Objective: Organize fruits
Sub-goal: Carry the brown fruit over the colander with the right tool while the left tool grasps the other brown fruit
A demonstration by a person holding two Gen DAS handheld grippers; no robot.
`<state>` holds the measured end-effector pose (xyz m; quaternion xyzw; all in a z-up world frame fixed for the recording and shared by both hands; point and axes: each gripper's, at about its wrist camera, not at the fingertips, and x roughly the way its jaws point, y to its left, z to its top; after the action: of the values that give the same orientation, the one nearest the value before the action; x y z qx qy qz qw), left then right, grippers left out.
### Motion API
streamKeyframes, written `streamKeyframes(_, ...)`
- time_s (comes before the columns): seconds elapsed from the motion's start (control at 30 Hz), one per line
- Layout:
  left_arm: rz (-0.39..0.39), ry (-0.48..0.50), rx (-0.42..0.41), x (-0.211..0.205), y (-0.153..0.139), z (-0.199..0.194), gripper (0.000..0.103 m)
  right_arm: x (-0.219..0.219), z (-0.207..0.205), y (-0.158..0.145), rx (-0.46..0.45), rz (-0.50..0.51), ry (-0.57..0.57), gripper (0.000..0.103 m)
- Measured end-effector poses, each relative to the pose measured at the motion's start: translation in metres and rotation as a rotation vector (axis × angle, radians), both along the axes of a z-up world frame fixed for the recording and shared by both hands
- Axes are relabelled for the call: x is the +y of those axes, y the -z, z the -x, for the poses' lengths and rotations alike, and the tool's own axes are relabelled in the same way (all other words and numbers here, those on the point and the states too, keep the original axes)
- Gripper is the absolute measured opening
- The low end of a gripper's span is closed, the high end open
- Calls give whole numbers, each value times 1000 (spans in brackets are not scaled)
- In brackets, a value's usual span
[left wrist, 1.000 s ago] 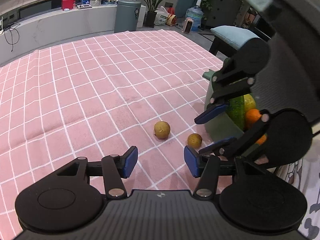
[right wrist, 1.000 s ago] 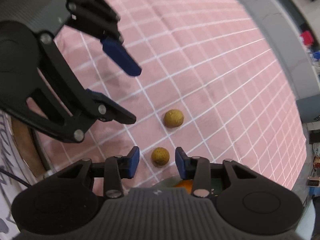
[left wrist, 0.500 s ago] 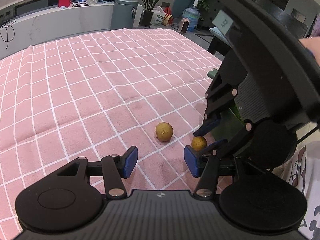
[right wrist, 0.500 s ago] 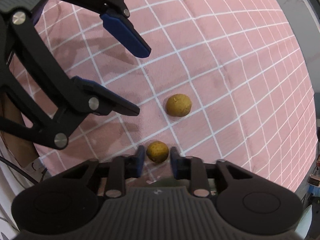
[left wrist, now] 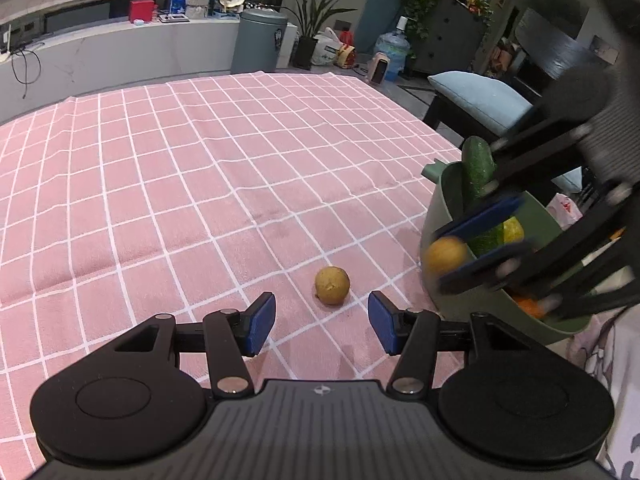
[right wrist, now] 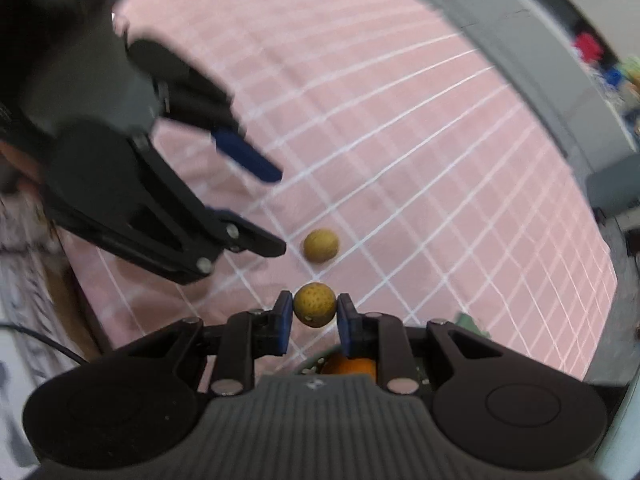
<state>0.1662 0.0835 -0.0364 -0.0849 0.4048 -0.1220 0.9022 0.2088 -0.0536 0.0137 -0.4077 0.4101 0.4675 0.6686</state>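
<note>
My right gripper (right wrist: 315,314) is shut on a small speckled yellow-brown fruit (right wrist: 315,305) and holds it off the pink checked cloth (right wrist: 400,140). In the left wrist view that held fruit (left wrist: 446,255) is blurred beside the near wall of the green basket (left wrist: 444,200). The basket holds a cucumber (left wrist: 478,168), a yellow fruit (left wrist: 512,230) and an orange (left wrist: 528,306). A second small brown fruit (left wrist: 332,285) lies on the cloth just ahead of my left gripper (left wrist: 322,328), which stands open and empty.
The basket stands at the cloth's right edge. Beyond that edge is a dark chair with a blue cushion (left wrist: 480,100). A grey bin (left wrist: 258,44) and a long low counter (left wrist: 100,52) lie past the far edge.
The right gripper's jaws closed on the nearer small fruit and lifted it off the cloth toward the basket. The left gripper barely moved and stayed open.
</note>
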Motion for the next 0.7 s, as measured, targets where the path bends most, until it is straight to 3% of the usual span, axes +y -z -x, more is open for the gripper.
streamKeyframes(0.13,-21,-6,-20,-10,1,-2,61,-37,-1,-24,3,-151,143,19)
streamKeyframes(0.3,-31,-35,-9,-18,7,-14,56,-93,0,-32,-2,-308,376,19)
streamKeyframes(0.57,-91,-21,8,-37,23,-26,51,-155,6,0,66,-397,687,19)
streamKeyframes(0.7,-114,-29,1,-41,25,-29,47,-170,3,13,68,-420,784,19)
